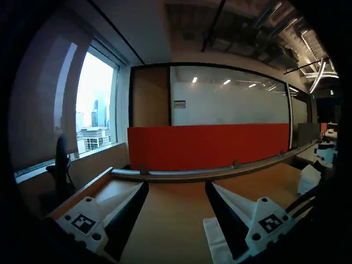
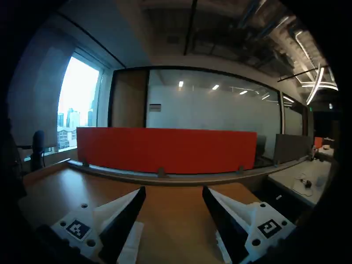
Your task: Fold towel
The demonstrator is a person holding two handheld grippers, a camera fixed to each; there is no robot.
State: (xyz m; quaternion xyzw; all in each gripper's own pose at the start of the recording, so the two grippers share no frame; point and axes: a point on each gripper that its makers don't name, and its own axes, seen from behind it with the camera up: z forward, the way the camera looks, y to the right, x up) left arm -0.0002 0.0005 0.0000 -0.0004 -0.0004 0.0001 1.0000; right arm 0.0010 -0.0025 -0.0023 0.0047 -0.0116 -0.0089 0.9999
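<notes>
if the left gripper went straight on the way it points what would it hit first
Probably the red divider panel at the desk's far edge; the left gripper has bare desktop ahead, though depth is unclear.

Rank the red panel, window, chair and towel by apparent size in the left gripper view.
Largest: red panel.
Next: window.
The chair and towel look about alike; the towel is partly hidden, so I won't rank them.

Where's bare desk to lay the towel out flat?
Free: the wooden desk ahead of the open left claw, up to the red divider; likewise ahead of the right claw. Crowded: the white towel low by the fingers.
</notes>
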